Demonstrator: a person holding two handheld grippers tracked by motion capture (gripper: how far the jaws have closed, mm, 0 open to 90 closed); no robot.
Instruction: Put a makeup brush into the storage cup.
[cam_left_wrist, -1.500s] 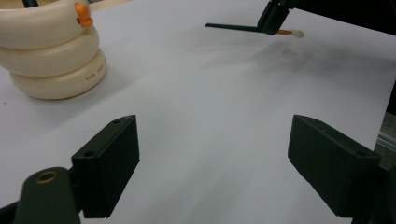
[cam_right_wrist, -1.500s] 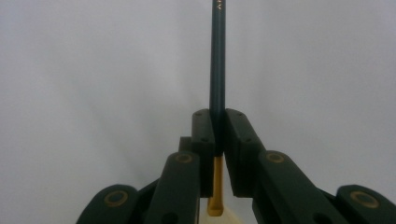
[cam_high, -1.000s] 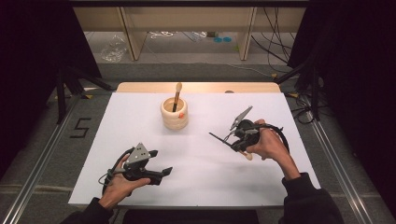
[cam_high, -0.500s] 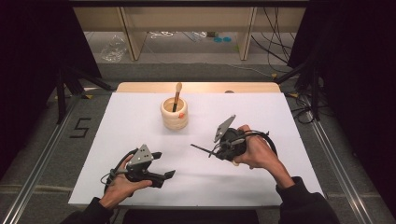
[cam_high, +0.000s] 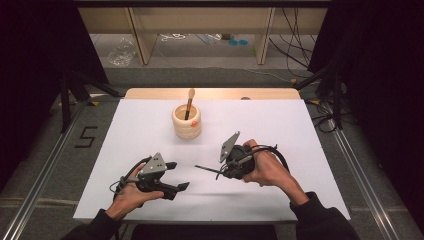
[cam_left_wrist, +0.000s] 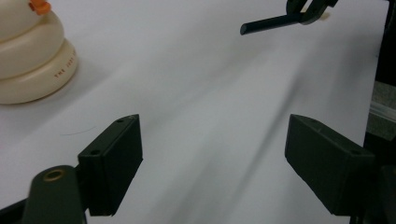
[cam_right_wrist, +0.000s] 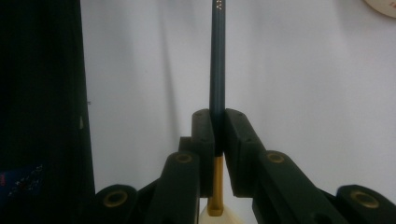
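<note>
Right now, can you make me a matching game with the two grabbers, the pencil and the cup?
Things:
1. left gripper
2. right gripper
3. dark pencil
4. cream holder

States:
A. stands on the table with a wooden stick in it
B. jaws wide apart, nothing between them
C. clamped between two jaws
D. jaws closed on a thin thing

Pairs: 1-B, 2-D, 3-C, 4-A

A wooden table (cam_high: 210, 93) under a white sheet (cam_high: 280, 125) that leaves bare its far edge alone — on the sheet stands a cream ribbed holder (cam_high: 187, 122) (a wooden-handled tool (cam_high: 189, 101) upright inside).
</note>
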